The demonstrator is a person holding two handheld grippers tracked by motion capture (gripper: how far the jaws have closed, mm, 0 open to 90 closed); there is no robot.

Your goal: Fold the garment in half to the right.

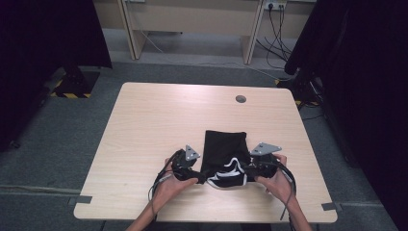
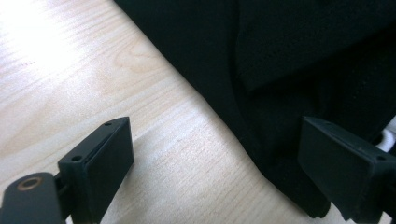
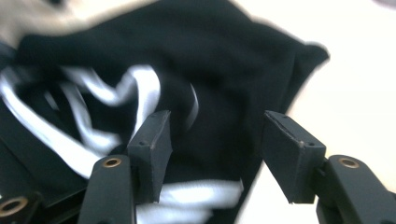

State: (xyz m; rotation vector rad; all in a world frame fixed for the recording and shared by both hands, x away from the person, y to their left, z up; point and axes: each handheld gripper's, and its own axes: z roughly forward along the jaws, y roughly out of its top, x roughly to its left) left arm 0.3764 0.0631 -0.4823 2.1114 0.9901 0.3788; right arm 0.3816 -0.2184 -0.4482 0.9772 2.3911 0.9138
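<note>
Near the front edge of the bench [image 1: 144,115], a little right of its middle, lies a black garment with white stripes [image 1: 225,161], partly folded, its plain black part reaching toward the bench's centre and its striped part bunched closest to the person. The bench top is pale wood grain with rounded corners, a small dark round cap [image 1: 240,99] set near its far edge, and grey tape tabs [image 1: 82,199] at both front corners. The left gripper [image 1: 199,177] sits at the garment's left side; in the left gripper view its jaws stand wide apart, one over bare wood, the other over the black cloth, pressing on nothing. The right gripper [image 1: 250,166] is at the garment's right side; in the right gripper view, which is blurred, its jaws are partly apart just above the cloth, not pinching it. Grey carpet [image 1: 57,139] surrounds the bench. Dark curtains [image 1: 43,33] hang at both sides, and beyond the far edge stands a light wooden desk frame [image 1: 192,19] with cables [image 1: 276,29] trailing down to the floor.
</note>
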